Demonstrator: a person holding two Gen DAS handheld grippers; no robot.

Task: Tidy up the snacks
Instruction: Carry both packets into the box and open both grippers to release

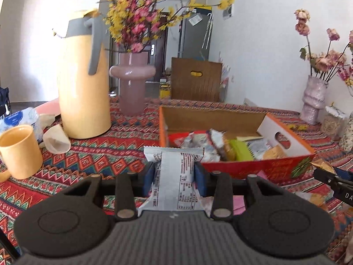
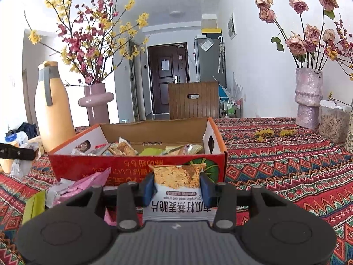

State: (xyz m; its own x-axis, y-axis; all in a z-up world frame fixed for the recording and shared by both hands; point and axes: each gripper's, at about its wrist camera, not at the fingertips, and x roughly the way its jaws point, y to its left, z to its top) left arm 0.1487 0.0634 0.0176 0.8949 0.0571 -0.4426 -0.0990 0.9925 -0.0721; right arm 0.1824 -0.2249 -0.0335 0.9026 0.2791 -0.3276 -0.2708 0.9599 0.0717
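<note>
Left-wrist view, left to right. A mug [image 1: 18,150] and a flask [image 1: 85,77] stand on the patterned cloth [image 1: 99,154], with a pink vase [image 1: 132,84] behind them. At centre your left gripper [image 1: 175,175] is clamped on a white packet [image 1: 174,176]: the blue pads [image 1: 149,177] press its two long edges, and its long axis runs straight ahead along the fingers, the far crimped end pointing at the box [image 1: 253,170]. The box lies ahead and slightly right of this gripper, open side up, its near red wall facing you; the packet's far end sits near that wall but, as best judged, has not crossed it. Several snacks already lie inside.

Right-wrist view, left to right. Loose pink wrappers [image 2: 86,183] and a green packet [image 2: 34,205] lie on the cloth before the box's left corner. Your right gripper [image 2: 176,187] pinches an oat-crisp packet [image 2: 177,190] across its width, long axis again forward. The box [image 2: 136,165] here lies dead ahead, its near wall just beyond the packet's top edge.

Judgement: the right hand appears the nearer and better aligned of the two. Either packet must rise over the near wall, then travel forward, before you let go.
</note>
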